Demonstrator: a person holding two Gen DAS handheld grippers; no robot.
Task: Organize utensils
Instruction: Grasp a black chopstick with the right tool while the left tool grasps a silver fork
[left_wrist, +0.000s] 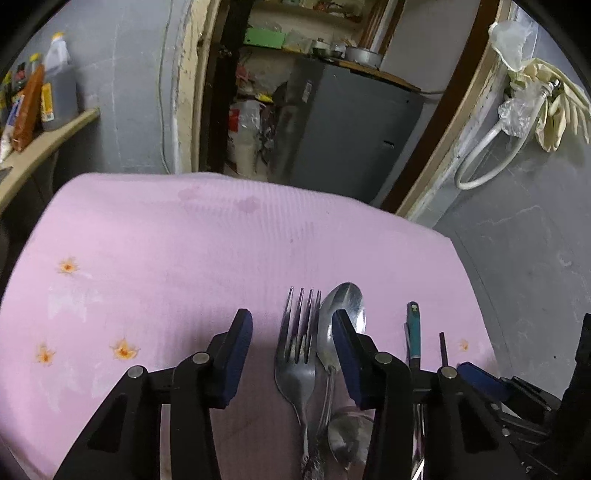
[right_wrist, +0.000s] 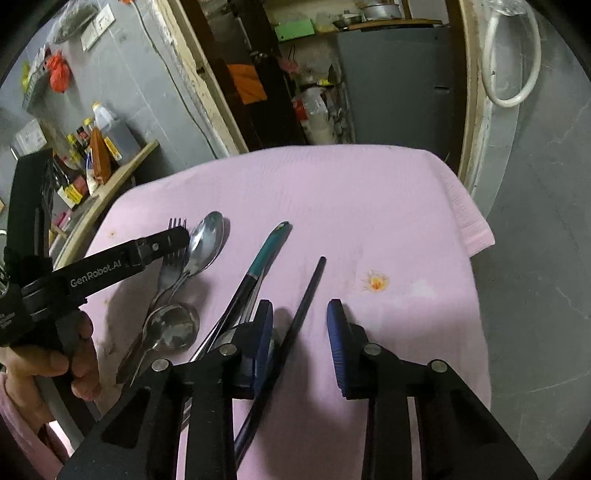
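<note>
Both grippers hang open and empty over the pink-clothed surface (right_wrist: 369, 206). The left gripper (left_wrist: 291, 350) straddles the fork (left_wrist: 297, 365), spoons just right of it; the right gripper (right_wrist: 300, 332) brackets a black chopstick (right_wrist: 295, 325). Next, probably, closing squarely on each. Behind: grey walls and a cluttered doorway.

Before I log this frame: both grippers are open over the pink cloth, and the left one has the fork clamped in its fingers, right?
Not clamped. The left wrist view shows the left gripper open, with the fork lying free on the pink cloth between its fingers. The right gripper is open too.
</note>
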